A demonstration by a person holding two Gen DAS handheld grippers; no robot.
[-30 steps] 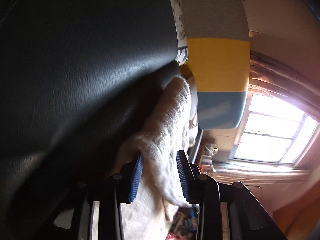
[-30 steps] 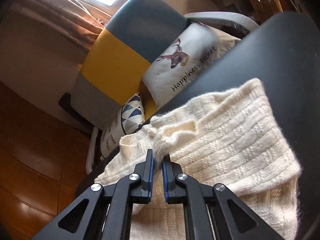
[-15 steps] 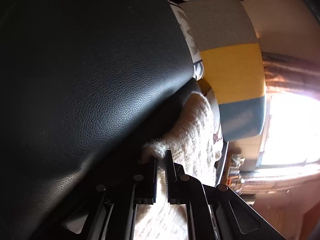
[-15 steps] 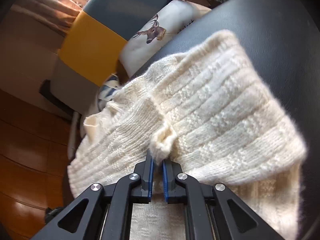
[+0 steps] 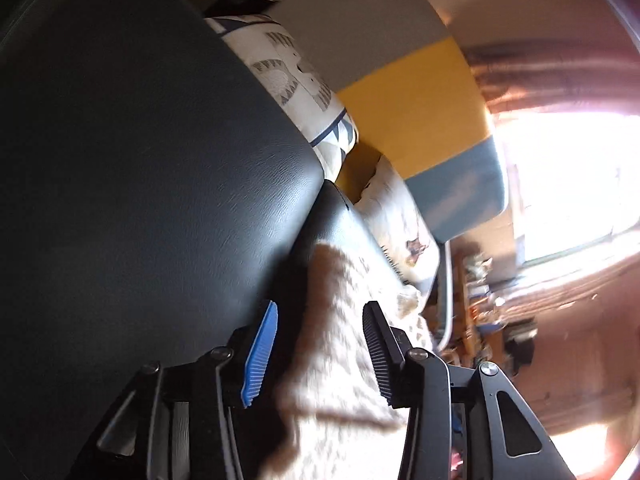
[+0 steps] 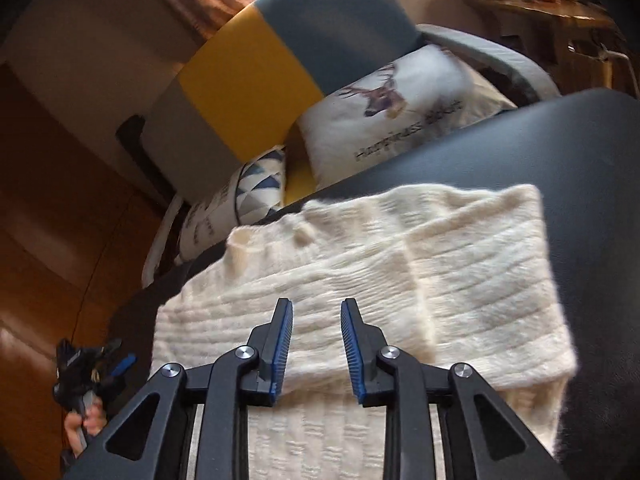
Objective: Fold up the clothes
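Across the black leather seat [image 6: 580, 152] a cream knit sweater [image 6: 400, 264] lies folded, reaching its near edge, far from the armchair [image 6: 256, 64] with its deer cushion [image 6: 400, 116]. Above the knit, the right gripper [image 6: 316, 344] and left gripper [image 5: 316, 354] both have jaws spread, pinching nothing.

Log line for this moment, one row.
left gripper: jaws open | right gripper: jaws open | cream knit sweater: folded, lying on black leather seat, ungripped
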